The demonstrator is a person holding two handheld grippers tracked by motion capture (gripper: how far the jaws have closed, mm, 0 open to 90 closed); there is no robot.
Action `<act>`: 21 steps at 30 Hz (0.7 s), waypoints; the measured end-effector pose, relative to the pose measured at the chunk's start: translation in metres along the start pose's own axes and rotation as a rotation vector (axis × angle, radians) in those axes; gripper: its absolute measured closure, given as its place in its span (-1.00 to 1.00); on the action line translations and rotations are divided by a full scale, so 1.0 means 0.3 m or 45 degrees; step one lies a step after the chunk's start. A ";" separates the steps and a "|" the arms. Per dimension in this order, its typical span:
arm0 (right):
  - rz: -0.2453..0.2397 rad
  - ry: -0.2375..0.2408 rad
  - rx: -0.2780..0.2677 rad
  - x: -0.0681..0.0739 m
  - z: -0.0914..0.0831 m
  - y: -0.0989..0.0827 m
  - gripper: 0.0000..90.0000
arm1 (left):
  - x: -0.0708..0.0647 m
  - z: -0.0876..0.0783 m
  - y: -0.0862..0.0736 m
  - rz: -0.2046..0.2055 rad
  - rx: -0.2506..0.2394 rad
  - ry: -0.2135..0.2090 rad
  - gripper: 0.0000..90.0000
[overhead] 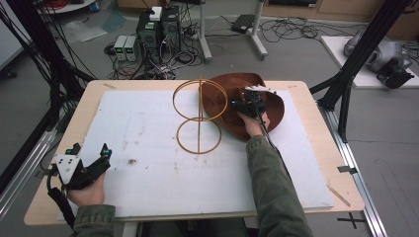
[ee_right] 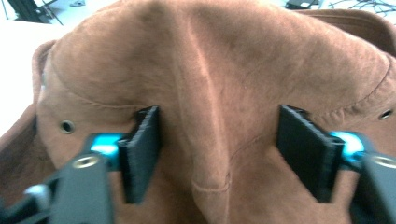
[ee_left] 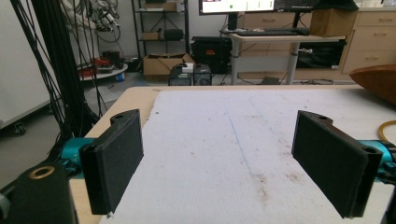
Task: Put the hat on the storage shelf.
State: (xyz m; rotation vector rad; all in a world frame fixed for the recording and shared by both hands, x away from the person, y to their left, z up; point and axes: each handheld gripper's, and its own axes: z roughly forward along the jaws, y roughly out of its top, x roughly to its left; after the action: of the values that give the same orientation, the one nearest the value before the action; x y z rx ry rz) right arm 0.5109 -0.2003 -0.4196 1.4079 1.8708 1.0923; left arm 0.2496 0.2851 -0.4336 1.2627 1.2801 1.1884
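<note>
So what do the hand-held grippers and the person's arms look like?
Each hand-held gripper is black, with two flat black jaws on bright teal mounts. The left hand-held gripper carries a grey three-cornered plate; a black cable trails from the right hand-held gripper. Both sleeves are olive green.

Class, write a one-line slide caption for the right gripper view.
Right gripper pinching the creased crown of a brown suede hat between its two black pads.

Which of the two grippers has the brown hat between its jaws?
The right gripper, at the far side of the table on the brown hat, jaws pressing into its crown. The left gripper rests open near the table's front-left corner.
</note>
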 end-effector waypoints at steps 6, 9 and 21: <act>-0.027 0.001 0.033 0.001 -0.005 -0.001 0.60 | 0.002 0.002 -0.002 -0.003 0.006 -0.001 -0.63; -0.076 -0.024 0.012 0.016 -0.016 0.002 0.94 | 0.003 0.004 -0.003 -0.001 0.009 -0.001 -0.63; -0.016 -0.037 -0.030 0.015 -0.026 -0.009 0.96 | 0.006 0.005 -0.005 -0.005 0.009 -0.001 -0.63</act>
State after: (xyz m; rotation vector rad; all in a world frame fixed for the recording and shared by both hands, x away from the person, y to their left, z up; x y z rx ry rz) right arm 0.5018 -0.1985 -0.4176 1.3895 1.8383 1.0786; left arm 0.2509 0.2870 -0.4351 1.2651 1.2864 1.1819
